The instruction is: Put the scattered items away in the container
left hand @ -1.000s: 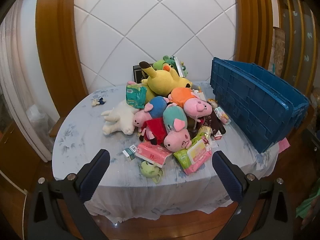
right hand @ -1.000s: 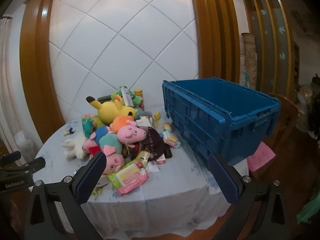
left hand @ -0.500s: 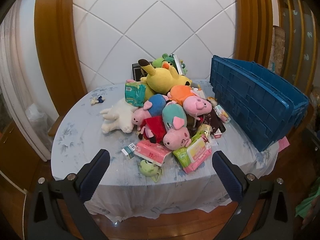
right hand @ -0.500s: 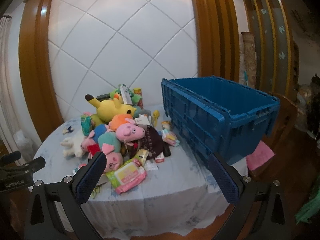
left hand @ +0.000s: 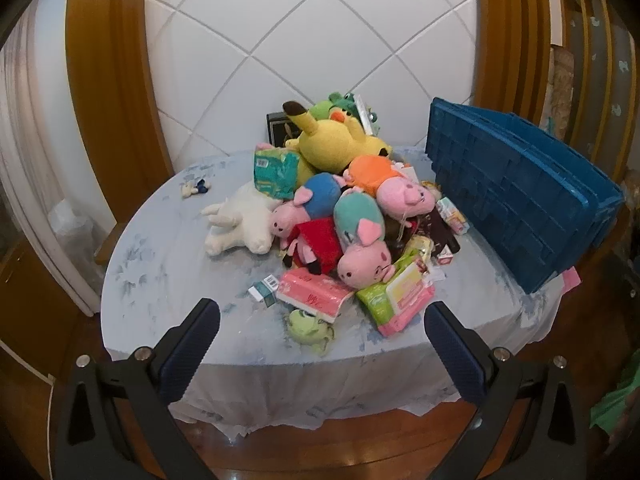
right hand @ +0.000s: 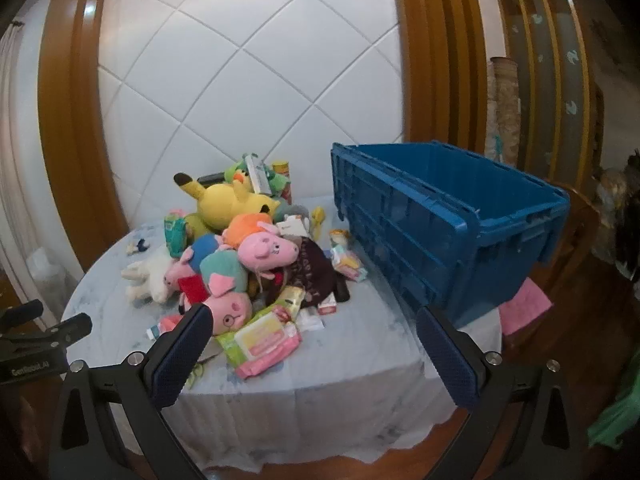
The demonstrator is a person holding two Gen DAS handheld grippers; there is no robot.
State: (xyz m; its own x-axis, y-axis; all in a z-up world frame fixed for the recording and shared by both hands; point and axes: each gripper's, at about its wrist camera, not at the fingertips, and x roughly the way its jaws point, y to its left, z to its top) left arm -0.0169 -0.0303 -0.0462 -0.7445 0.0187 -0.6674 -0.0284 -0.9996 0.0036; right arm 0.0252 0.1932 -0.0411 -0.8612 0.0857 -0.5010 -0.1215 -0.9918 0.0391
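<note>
Both tools, left tool (left hand: 322, 338) and right tool (right hand: 312, 332), hang spread and empty off the bench's (left hand: 160, 264) near edge, the toy pile (left hand: 340, 208) straight ahead, the blue crate (right hand: 460, 224) nearer the right.

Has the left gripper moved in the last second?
Yes. The left gripper has eased slightly towards the table; the toy pile sits a little lower and nearer in its view.

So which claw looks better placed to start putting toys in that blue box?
Probably the left claw: it is open and faces the heap, with the green frog toy and pink tissue pack lying nearest. The right claw, also open, sits closer to the blue crate.
</note>
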